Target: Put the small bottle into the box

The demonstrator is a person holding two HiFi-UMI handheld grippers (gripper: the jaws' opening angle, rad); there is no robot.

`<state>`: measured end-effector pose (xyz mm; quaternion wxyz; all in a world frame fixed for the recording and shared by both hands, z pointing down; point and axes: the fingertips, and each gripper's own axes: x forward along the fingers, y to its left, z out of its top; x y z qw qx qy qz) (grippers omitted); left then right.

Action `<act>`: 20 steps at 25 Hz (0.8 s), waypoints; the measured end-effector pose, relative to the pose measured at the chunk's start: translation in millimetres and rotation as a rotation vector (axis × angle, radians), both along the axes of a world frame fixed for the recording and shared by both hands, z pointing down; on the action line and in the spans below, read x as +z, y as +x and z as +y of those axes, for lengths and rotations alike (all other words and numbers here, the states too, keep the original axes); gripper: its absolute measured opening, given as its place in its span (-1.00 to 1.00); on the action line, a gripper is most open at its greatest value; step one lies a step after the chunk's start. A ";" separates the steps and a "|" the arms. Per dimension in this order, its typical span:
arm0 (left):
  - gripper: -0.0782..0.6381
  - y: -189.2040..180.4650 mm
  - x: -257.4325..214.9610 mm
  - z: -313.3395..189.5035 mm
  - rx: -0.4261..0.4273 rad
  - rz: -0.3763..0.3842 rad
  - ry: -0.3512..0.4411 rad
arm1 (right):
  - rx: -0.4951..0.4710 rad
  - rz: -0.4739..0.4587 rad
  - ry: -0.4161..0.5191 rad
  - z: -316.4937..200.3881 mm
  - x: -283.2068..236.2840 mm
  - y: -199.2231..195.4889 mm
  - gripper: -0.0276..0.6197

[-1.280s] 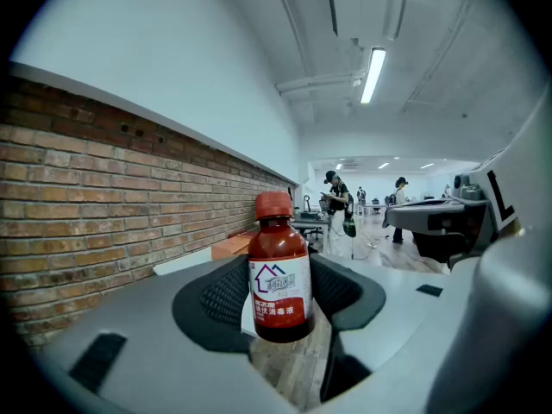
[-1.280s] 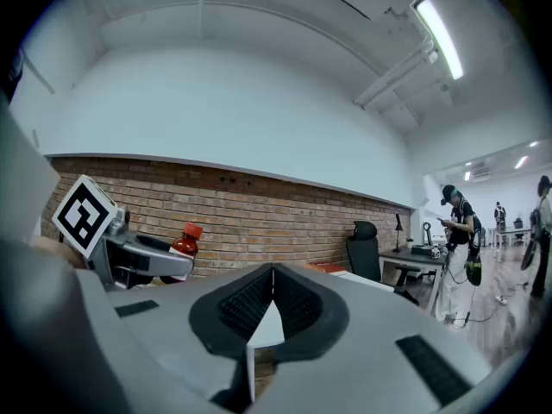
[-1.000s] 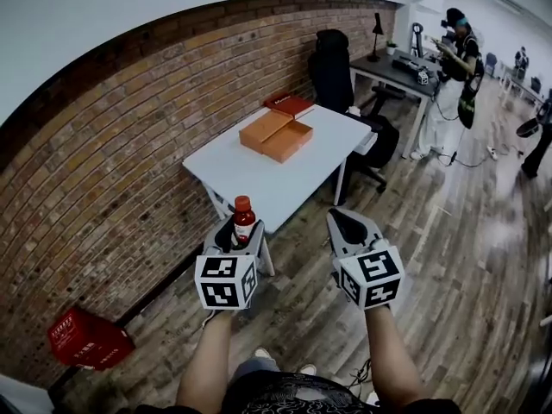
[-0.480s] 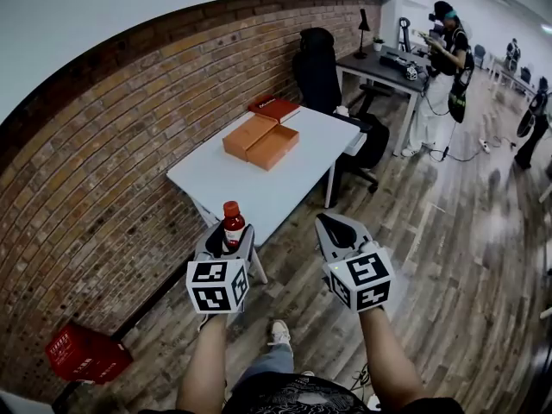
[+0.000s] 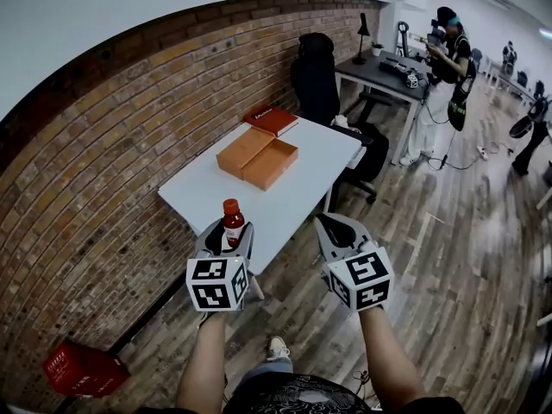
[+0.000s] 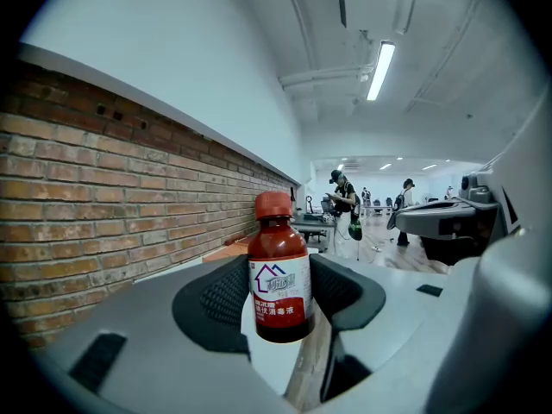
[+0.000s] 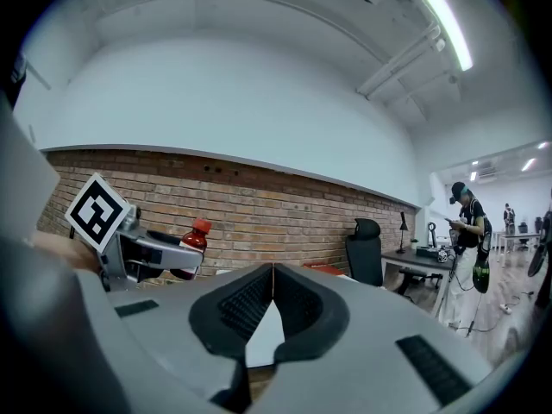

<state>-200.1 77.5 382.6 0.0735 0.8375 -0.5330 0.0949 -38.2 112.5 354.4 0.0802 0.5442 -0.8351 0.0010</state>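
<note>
A small dark-red bottle [image 5: 233, 220] with a red cap and a white label stands upright between the jaws of my left gripper [image 5: 228, 238], which is shut on it. The left gripper view shows the bottle [image 6: 279, 270] clamped at its middle, and the bottle [image 7: 191, 247] also appears at the left of the right gripper view. My right gripper [image 5: 335, 229] hangs beside it, shut and empty, its tips [image 7: 273, 276] touching. An open orange box [image 5: 258, 155] lies on the white table [image 5: 285, 197] ahead, beyond both grippers.
A red book [image 5: 272, 119] lies at the table's far end. A black office chair [image 5: 315, 76] and a dark desk [image 5: 392, 69] stand behind, with a person [image 5: 442, 84] beside the desk. A brick wall [image 5: 103, 145] runs along the left. A red crate [image 5: 79, 369] sits on the wooden floor.
The table and box have drifted left and closer in the head view as I move forward. Both grippers hold the same pose, the bottle still clamped.
</note>
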 end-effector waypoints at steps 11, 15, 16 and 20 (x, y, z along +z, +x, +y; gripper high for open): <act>-0.13 -12.5 5.6 -97.6 0.030 -0.002 -0.031 | 0.028 0.003 -0.027 -95.3 2.4 -14.6 -0.85; -0.13 -11.9 8.7 -124.5 0.050 0.006 -0.033 | 0.040 0.012 -0.035 -121.6 4.6 -18.2 -0.85; -0.13 -12.7 9.9 -130.5 0.054 0.008 -0.036 | 0.043 0.014 -0.037 -127.7 5.4 -19.9 -0.85; -0.13 -15.8 14.9 -150.9 0.069 0.014 -0.047 | 0.053 0.021 -0.044 -148.2 7.9 -26.1 -0.85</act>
